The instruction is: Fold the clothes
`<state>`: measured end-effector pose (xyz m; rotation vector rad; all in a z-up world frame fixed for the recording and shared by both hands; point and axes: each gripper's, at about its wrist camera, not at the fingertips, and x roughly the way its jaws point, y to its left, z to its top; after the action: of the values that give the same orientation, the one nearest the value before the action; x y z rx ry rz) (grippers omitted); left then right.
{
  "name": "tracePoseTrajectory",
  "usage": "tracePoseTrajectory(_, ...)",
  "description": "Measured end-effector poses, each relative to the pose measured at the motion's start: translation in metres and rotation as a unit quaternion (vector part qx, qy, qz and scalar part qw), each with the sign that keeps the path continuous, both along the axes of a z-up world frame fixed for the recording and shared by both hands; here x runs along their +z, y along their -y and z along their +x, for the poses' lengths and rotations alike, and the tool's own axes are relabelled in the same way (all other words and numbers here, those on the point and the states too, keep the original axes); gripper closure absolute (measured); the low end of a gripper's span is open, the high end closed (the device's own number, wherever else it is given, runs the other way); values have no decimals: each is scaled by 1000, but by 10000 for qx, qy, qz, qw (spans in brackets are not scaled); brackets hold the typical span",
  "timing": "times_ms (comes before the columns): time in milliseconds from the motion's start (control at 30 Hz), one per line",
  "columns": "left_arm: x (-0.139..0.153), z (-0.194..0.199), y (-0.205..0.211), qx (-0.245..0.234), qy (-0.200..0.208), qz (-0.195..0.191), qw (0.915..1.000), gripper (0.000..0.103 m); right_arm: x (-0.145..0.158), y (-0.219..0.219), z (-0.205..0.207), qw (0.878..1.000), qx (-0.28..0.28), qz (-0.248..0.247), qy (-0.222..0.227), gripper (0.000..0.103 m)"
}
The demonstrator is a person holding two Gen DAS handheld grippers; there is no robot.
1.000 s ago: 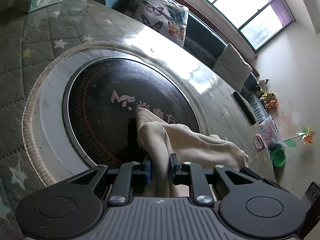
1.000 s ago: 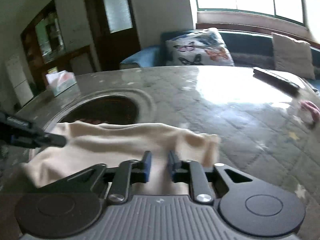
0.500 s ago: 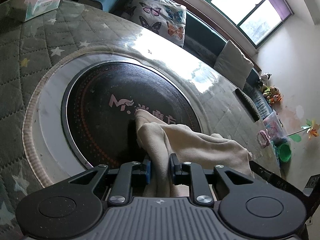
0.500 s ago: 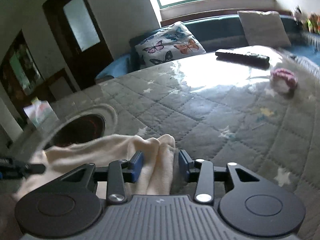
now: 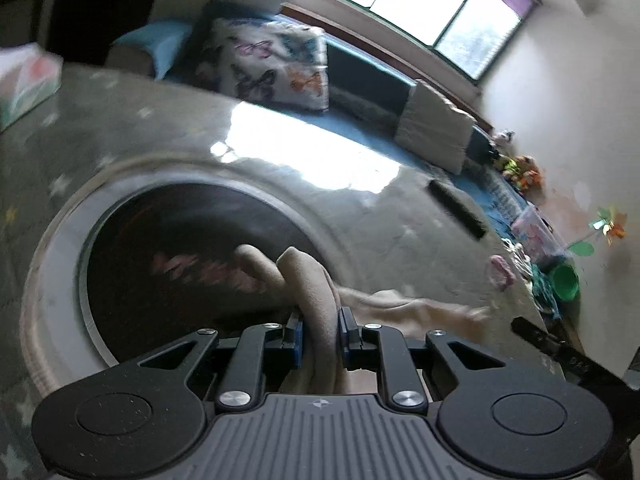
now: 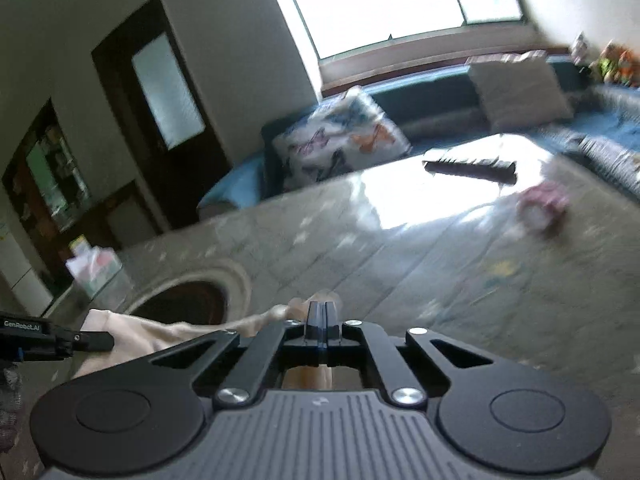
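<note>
Left wrist view shows the left tongs pinching a thick rolled fold of the beige garment, which trails limp over the table. Right tongs have just been closing and now nip the garment's other end, stretching it taut between them.

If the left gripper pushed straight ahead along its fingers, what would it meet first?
The left gripper, shut on the beige garment, points down toward the dark round inset of the table. It would probably meet that first, though blur makes depth uncertain.
</note>
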<state>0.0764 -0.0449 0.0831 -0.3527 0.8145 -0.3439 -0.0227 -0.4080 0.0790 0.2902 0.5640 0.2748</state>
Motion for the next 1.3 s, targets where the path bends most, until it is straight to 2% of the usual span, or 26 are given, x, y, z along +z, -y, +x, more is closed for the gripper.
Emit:
tracePoseTrajectory(133, 10, 3, 27, -170, 179, 134, 9996, 85, 6, 27, -9, 9999, -166, 30, -33, 102)
tracePoseTrajectory(233, 11, 1, 35, -215, 224, 263, 9992, 85, -5, 35, -8, 9995, -71, 118, -271, 95)
tracePoseTrajectory(333, 9, 2, 31, -127, 180, 326, 9992, 85, -20, 35, -1, 9978, 37, 416, -512, 83)
tracePoseTrajectory(433, 6, 4, 22, -25, 124, 347, 9993, 85, -33, 26, 10, 9961, 130, 567, -666, 66)
tracePoseTrajectory(467, 4, 5, 20, 4, 105, 351, 9993, 85, -37, 22, 14, 9959, 147, 566, -697, 64)
tracePoseTrajectory(600, -1, 7, 11, 65, 41, 336, 9994, 85, -47, 5, 29, 9953, 186, 479, -822, 64)
tracePoseTrajectory(733, -5, 9, 5, 97, -9, 321, 9994, 85, -51, -10, 34, 9968, 176, 272, -732, 66)
tracePoseTrajectory(833, -4, 9, 6, 91, -8, 318, 9995, 85, -52, -17, 35, 9962, 255, 300, -778, 92)
tracePoseTrajectory(1033, 14, 1, 21, -140, 212, 293, 9992, 86, -28, -6, 14, 9985, 142, 410, -324, 94)
tracePoseTrajectory(1200, 27, -1, 53, -479, 419, 211, 9978, 86, 6, 20, -12, 9994, -132, 255, 180, 94)
tracePoseTrajectory(1300, 29, 3, 77, -692, 445, 126, 9965, 86, 17, 43, -21, 9987, -408, 131, 278, 94)
